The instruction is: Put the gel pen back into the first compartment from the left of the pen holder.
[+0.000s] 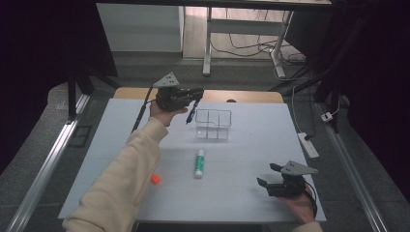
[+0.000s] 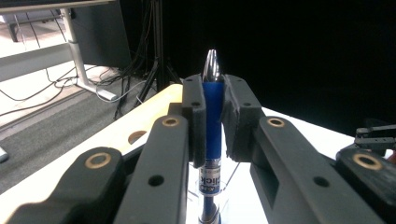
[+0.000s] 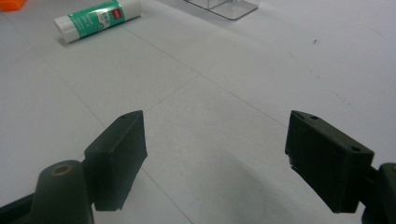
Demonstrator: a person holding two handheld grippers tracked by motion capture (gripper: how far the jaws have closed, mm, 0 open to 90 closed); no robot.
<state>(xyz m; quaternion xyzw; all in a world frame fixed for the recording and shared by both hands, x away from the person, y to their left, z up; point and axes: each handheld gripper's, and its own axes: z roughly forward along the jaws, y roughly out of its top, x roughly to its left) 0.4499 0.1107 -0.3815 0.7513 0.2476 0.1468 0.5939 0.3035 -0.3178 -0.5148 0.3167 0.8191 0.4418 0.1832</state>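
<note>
High view: left claw [image 1: 196, 92] raised at the far side of the white worktop [image 1: 251, 193], clamped on a blue pen [image 1: 191, 114] hanging just left of a clear divided box [image 1: 213, 124]; glue stick [image 1: 199, 163] and orange cap [image 1: 154, 179] lie nearer, right claw [image 1: 269, 175] gaping and empty. Left gripper view: pen [image 2: 213, 116] pinched upright mid-barrel; likely bound for the box, so centre it over one compartment before release. Right gripper view: jaws wide apart over bare worktop [image 3: 224, 116], glue stick [image 3: 97, 19] far off.
</note>
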